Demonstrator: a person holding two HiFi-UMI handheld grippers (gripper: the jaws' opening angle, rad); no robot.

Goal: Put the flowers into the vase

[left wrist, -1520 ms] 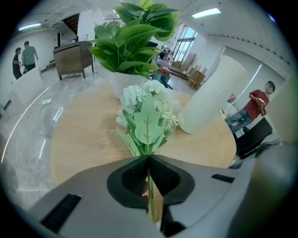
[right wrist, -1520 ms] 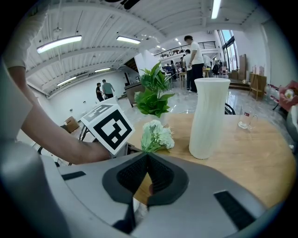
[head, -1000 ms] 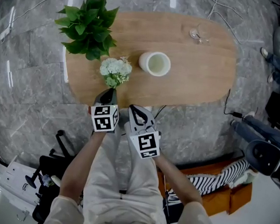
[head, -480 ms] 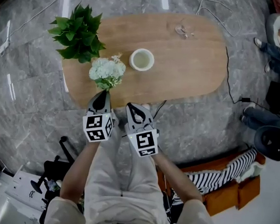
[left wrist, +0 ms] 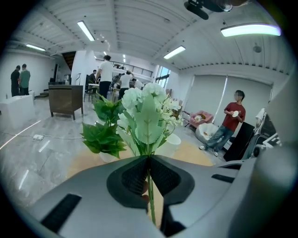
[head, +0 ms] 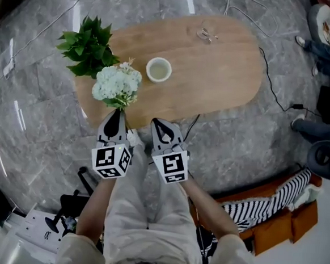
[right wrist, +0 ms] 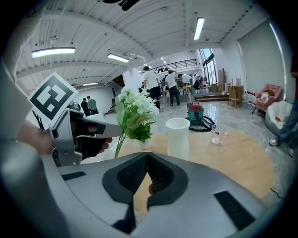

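Note:
A bunch of white flowers with green leaves [head: 116,85] hangs over the near left end of the oval wooden table [head: 215,75]. My left gripper [head: 118,112] is shut on its thin green stems. In the left gripper view the stems run down between the closed pads [left wrist: 135,174] and the blooms [left wrist: 146,109] fill the middle. The white vase [head: 158,69] stands upright on the table, beyond and to the right of the flowers; it shows clearly in the right gripper view [right wrist: 178,137]. My right gripper [head: 161,124] is shut with nothing in it, beside the left one.
A potted green plant [head: 86,45] stands at the table's left end, close behind the flowers. A drinking glass [head: 205,34] sits at the far edge. Cables trail on the grey floor [head: 281,103]. An orange and striped item [head: 272,211] lies at the lower right.
Both grippers have risen, the left one more. The flowers have lifted with it and look larger and further left. The vase and table have not moved.

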